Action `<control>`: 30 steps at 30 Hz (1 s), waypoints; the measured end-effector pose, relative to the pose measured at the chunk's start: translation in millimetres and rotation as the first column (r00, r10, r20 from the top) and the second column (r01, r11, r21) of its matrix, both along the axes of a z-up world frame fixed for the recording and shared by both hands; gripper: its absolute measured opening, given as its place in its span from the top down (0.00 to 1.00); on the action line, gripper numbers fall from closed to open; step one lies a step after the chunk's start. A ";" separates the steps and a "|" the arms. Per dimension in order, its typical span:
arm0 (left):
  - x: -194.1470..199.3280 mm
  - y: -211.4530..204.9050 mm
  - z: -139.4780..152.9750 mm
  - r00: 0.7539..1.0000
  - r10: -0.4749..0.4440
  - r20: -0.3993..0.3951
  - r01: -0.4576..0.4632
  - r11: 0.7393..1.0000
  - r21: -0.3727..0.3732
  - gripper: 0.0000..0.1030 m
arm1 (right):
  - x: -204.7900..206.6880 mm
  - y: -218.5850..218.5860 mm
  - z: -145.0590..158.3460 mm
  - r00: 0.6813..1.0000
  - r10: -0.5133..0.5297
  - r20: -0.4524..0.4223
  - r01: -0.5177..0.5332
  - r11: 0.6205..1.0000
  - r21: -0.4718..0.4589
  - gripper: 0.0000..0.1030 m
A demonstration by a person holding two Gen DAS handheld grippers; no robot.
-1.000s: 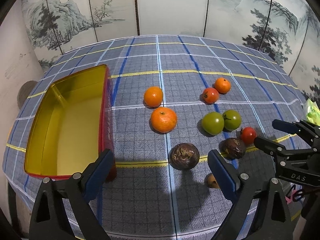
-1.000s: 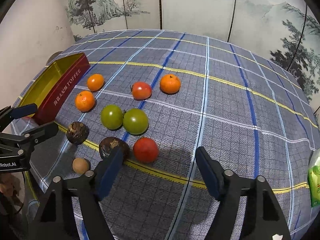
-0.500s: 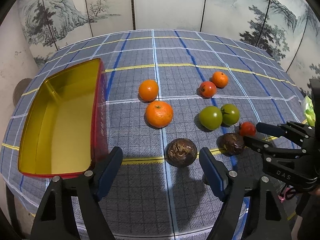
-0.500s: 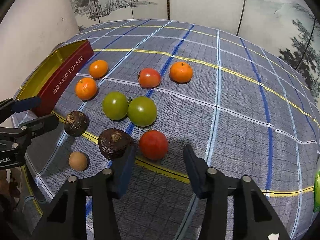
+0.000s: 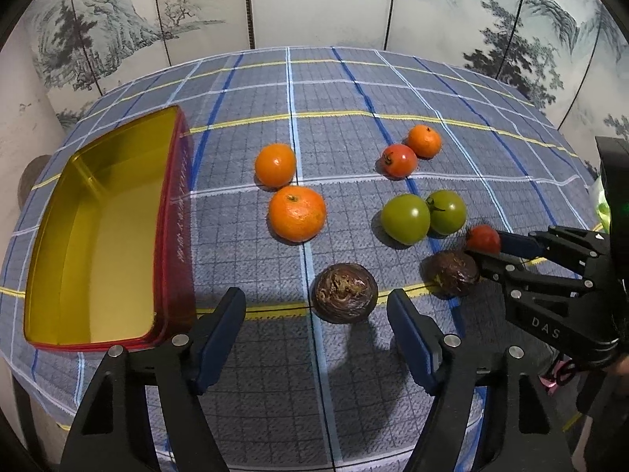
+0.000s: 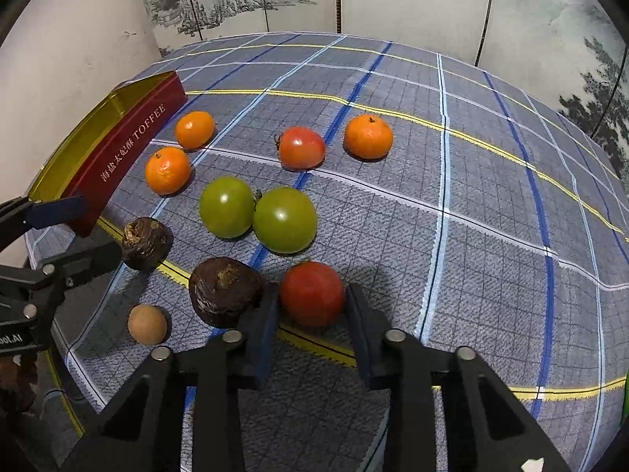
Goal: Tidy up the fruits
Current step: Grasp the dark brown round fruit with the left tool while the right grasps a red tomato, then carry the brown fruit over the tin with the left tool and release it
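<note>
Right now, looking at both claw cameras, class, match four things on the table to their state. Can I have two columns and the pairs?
Things:
1. red tomato
2. toffee tin
3. left claw
4. two green tomatoes

States:
A. open, nothing gripped
B. touching each other
C. pinched by the right claw
D. empty, lid off

Pairs: 1-C, 2-D, 3-A, 4-B

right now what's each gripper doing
left gripper: open, closing in around the dark wrinkled fruit, not touching it.
right gripper: shut on the red tomato.
</note>
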State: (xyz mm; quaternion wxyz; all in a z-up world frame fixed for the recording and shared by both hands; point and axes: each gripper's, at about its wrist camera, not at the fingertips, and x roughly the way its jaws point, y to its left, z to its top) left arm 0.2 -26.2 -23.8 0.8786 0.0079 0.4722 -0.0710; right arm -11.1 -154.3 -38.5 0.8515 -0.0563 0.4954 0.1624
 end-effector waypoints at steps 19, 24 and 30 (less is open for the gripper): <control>20.5 -7.1 -20.8 0.997 -0.022 -0.073 0.021 1.000 -0.018 0.42 | 9.2 -36.3 -0.8 0.994 -0.106 0.006 0.106 0.994 0.001 0.73; 22.7 -6.2 -23.3 0.996 -0.030 -0.088 0.027 0.999 -0.033 0.49 | 12.2 -39.3 -1.2 0.993 -0.122 0.012 0.122 0.993 -0.001 0.73; 22.4 -4.6 -24.7 0.995 -0.030 -0.096 0.025 0.999 -0.047 0.59 | 15.8 -42.2 -1.5 0.991 -0.132 0.017 0.132 0.991 -0.009 0.73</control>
